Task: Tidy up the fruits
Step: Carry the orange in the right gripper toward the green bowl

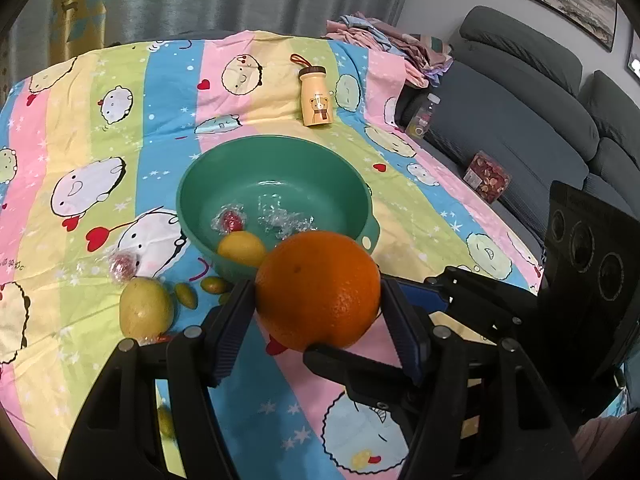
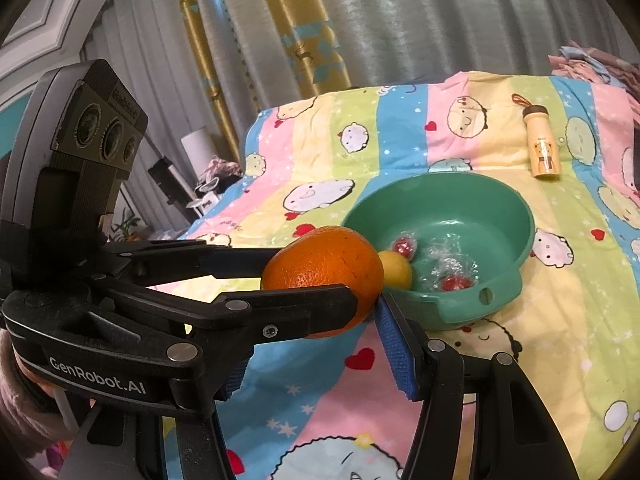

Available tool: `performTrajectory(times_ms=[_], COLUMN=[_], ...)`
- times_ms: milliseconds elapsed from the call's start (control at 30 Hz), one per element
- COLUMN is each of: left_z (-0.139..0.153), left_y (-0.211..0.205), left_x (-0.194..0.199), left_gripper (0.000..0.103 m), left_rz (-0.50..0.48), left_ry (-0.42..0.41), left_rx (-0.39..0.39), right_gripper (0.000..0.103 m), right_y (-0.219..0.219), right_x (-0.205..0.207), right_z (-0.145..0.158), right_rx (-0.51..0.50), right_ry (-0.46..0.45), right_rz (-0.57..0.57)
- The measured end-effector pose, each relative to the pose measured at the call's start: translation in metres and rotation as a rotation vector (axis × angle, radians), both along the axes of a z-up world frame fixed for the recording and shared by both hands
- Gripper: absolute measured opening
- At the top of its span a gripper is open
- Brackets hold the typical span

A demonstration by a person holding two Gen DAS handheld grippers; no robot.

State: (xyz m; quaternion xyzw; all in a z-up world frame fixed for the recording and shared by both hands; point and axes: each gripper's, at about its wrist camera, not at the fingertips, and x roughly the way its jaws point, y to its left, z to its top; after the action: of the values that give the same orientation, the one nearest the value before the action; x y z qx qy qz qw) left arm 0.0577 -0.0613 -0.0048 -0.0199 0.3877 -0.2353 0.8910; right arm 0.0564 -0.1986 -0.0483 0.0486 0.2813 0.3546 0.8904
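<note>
Left tool: you hold it half open, clamped on the orange, lower centre, above the cloth.
Right tool: its pads also pinch that orange, sharing the load.
Bowl: just beyond; lemon crowds the near rim.
Room: far half free.

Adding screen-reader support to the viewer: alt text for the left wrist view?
The left gripper clamps an orange between its blue pads, in front of a green bowl holding a yellow fruit and wrapped sweets, on a striped cartoon-print cloth.
</note>
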Motion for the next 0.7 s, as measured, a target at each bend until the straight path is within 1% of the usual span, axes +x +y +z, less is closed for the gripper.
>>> performTrajectory(times_ms=[700], left_z=[0.004], left_y=[-0.015], left_x=[0.04], left_gripper=[0.064], left_rz=[-0.015], left_ry=[-0.007], left_rx=[0.019], right_gripper=[0.061], right_y=[-0.012], right_x=[0.032], right_z=[-0.001], right_rx=[0.044], right_ry=[-0.011], right_rz=[-0.033])
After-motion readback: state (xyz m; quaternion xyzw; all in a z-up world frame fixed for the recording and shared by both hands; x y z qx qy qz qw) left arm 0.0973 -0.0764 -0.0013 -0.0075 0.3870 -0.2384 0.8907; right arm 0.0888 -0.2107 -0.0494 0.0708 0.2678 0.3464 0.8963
